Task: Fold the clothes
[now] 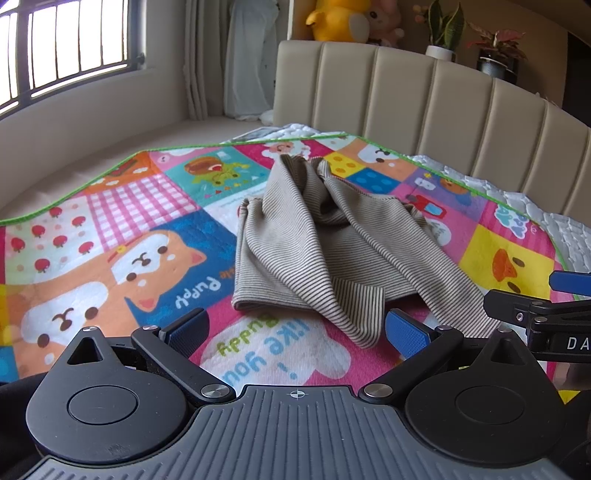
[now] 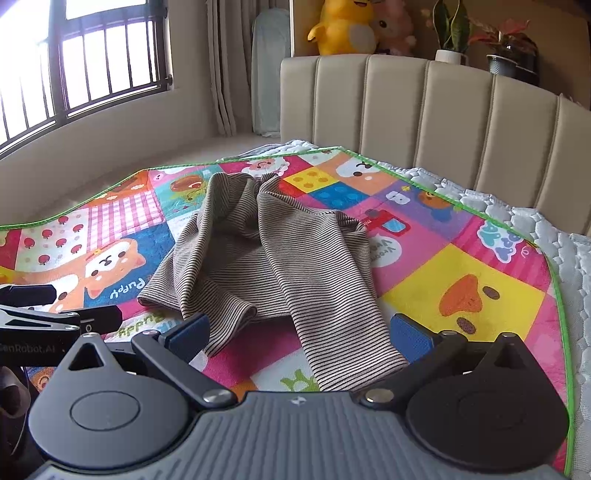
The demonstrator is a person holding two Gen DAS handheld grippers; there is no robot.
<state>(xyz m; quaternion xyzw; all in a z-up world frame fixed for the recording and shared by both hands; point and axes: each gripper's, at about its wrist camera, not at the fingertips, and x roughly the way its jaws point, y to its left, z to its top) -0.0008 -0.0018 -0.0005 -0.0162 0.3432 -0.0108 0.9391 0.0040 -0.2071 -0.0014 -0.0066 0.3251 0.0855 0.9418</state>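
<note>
I hold my left tool (image 1: pixel 295 332) low over the bed, its two blue-padded fingers (image 1: pixel 408 338) spread wide with nothing between them, just short of the near edge of the crumpled brown-and-cream finely striped knit garment (image 1: pixel 314 243). The garment lies in a loose heap near the middle of the bright cartoon-patterned play mat with a green border (image 1: pixel 122 236), which covers the white quilted mattress (image 1: pixel 546 206). Folds run up toward the far side of the mat, and a long striped part trails down toward me. My right tool (image 2: pixel 303 332) is also spread apart and gripping nothing; in its own view that trailing striped part (image 2: pixel 343 332) runs between its fingers, though I cannot tell whether the pads touch the cloth. In the left view the right tool (image 1: pixel 546 314) shows at the right edge, close beside the cloth; in the right view the left tool (image 2: pixel 55 317) shows at the left edge. Behind the bed stands a beige channel-tufted padded headboard (image 1: pixel 424 92), with a yellow plush toy (image 2: pixel 343 26), a pink plush toy (image 2: pixel 395 29) and potted plants (image 2: pixel 450 29) on the ledge above it. A barred window (image 1: pixel 55 48) and pale curtains (image 1: pixel 251 59) are on the left.
</note>
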